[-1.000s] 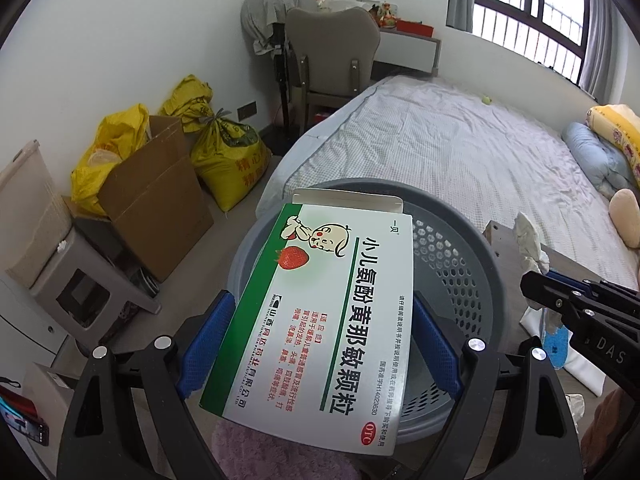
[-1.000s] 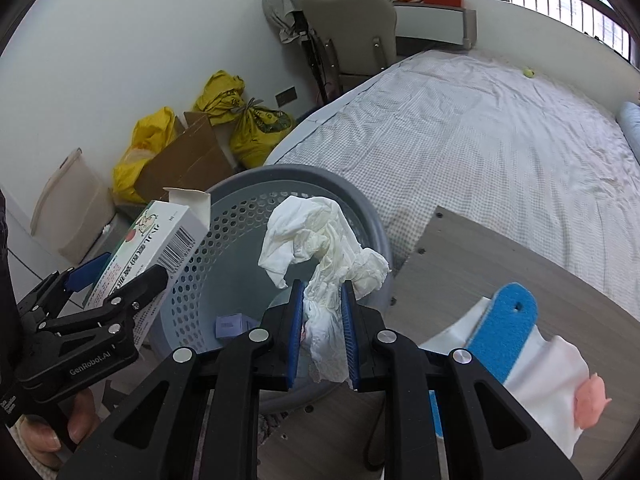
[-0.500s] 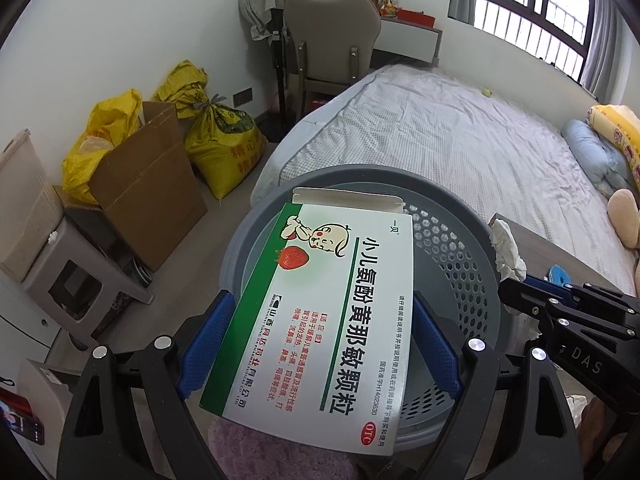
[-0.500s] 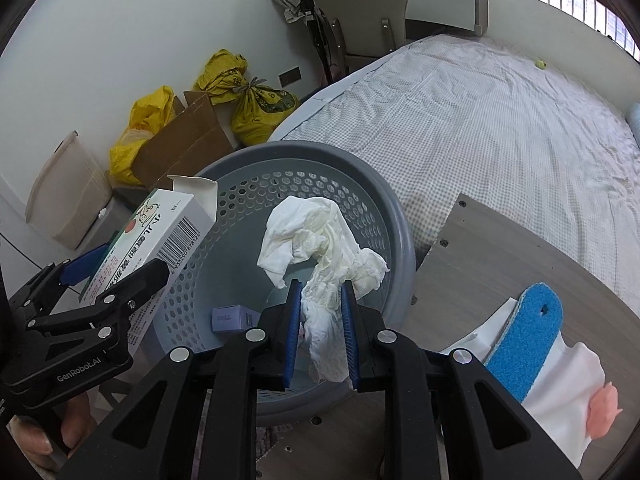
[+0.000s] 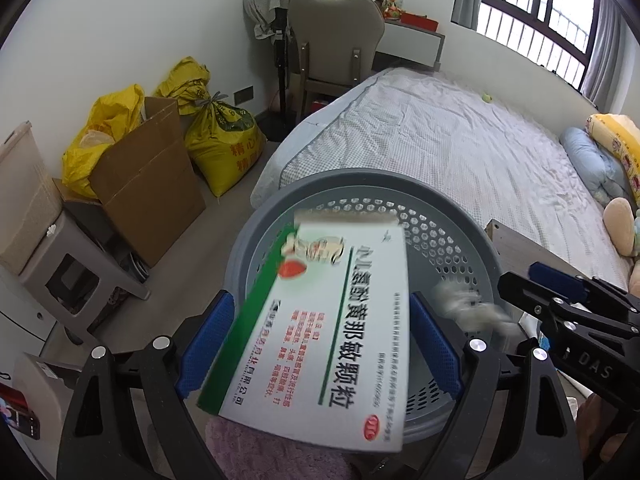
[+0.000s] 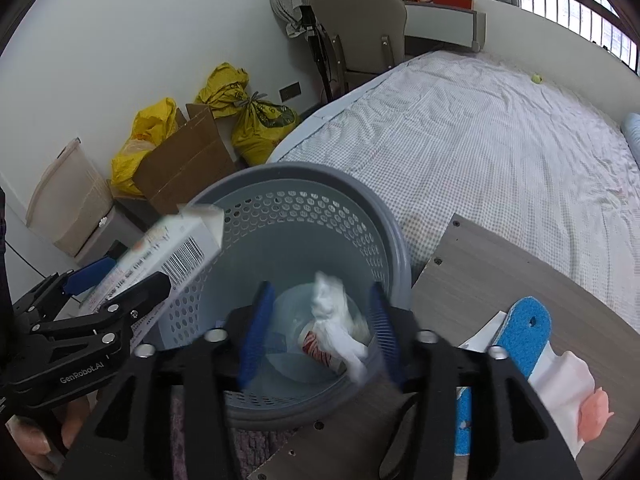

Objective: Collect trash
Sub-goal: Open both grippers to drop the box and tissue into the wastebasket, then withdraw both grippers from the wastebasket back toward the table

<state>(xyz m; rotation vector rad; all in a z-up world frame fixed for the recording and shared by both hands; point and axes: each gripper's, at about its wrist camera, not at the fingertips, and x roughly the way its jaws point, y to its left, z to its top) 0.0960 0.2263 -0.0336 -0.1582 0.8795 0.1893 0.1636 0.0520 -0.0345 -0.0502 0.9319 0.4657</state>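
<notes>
Only the right wrist view shows the white tissue loose inside the grey basket, between the opening right gripper jaws. The left gripper clasps the medicine box above the basket; its print is blurred.

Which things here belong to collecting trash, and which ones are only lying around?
Belongs to the job:
- bin
- tissue, dropping into the bin between the opening right gripper fingers
- medicine box between the left gripper fingers

Only lying around:
- bed
- chair
- cardboard box
- yellow bags
- blue sponge
</notes>
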